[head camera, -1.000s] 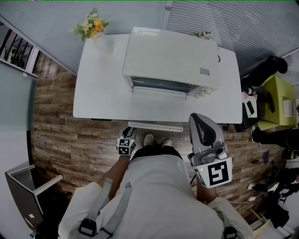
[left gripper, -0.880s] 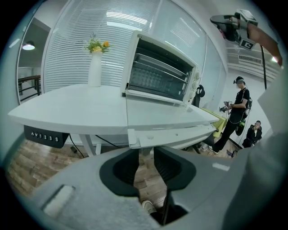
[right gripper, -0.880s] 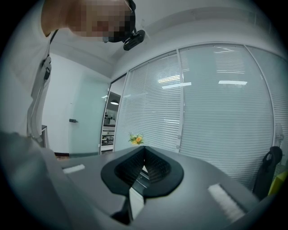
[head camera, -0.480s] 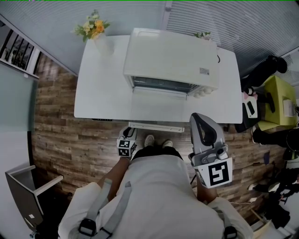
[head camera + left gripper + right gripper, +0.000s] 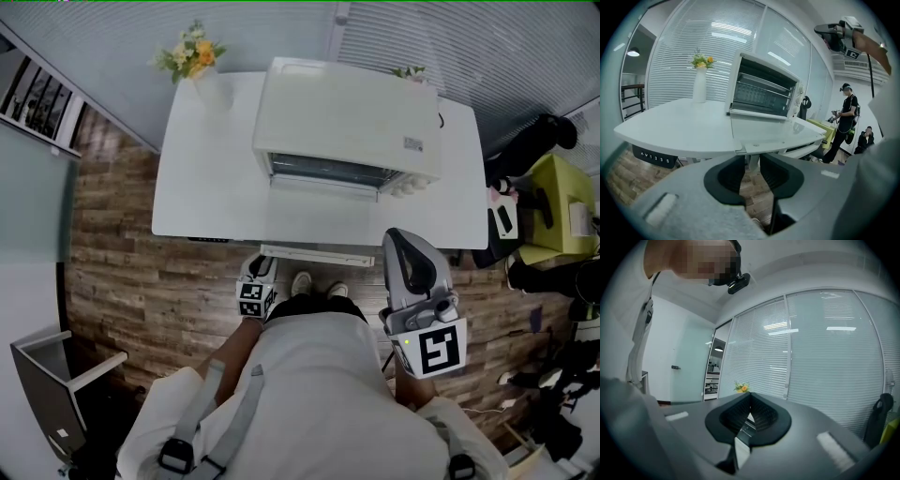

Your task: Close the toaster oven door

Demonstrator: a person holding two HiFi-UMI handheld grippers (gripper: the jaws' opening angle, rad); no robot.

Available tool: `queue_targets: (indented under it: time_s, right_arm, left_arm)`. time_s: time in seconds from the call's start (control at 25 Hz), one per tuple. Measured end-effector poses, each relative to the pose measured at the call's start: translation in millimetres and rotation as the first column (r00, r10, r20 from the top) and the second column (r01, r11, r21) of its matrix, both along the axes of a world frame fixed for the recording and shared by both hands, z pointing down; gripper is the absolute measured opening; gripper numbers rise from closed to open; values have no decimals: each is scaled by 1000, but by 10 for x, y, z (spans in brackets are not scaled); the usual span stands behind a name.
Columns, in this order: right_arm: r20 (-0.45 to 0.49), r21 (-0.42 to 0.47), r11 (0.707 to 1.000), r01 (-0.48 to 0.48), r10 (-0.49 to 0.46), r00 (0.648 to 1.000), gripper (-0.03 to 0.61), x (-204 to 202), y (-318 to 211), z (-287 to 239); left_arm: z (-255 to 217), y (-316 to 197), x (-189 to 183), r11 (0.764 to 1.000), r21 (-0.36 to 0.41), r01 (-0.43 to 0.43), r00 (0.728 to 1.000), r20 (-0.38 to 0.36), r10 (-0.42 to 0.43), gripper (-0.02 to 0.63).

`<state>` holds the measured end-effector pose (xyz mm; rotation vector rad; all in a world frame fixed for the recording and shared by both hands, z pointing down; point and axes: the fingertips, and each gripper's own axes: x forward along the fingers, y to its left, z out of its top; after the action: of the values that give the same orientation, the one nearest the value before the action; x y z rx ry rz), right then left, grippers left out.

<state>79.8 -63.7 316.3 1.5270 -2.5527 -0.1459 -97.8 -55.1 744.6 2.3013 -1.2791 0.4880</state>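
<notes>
The white toaster oven (image 5: 345, 117) stands at the back of the white table (image 5: 206, 187). Its door (image 5: 323, 220) lies folded down flat, and its handle bar (image 5: 314, 254) reaches the table's front edge. My left gripper (image 5: 260, 272) hangs below that edge, left of the handle. In the left gripper view its jaws (image 5: 752, 165) stand open with nothing between them, looking up at the door (image 5: 764, 132) and the oven's open cavity (image 5: 761, 96). My right gripper (image 5: 400, 240) is raised by the table's front right corner. Its jaws (image 5: 750, 394) meet at the tips and hold nothing.
A white vase of flowers (image 5: 200, 67) stands on the table's back left corner. A yellow-green seat (image 5: 558, 202) and dark bags are to the right of the table. A person in black (image 5: 846, 117) stands further right. A grey cabinet (image 5: 52, 384) is on the wood floor at lower left.
The table and oven have shifted slightly rightwards in the head view. Both grippers keep nearly the same places, and the door stays down.
</notes>
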Motion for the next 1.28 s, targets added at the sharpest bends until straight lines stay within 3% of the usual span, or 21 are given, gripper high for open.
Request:
queue_targets:
  time_s: [0.88,1.28]
  right_arm:
    - [12,14,1000,4,-5,1000,6,-41,40,-40]
    - [16,22,1000,-2,2,1000,6,-45,1,-66]
  left_arm:
    - [-372,-94,41,996,92,0,1000,-4,0,101]
    - [-468,-138,56,995,98,-11,1000,2,11,98]
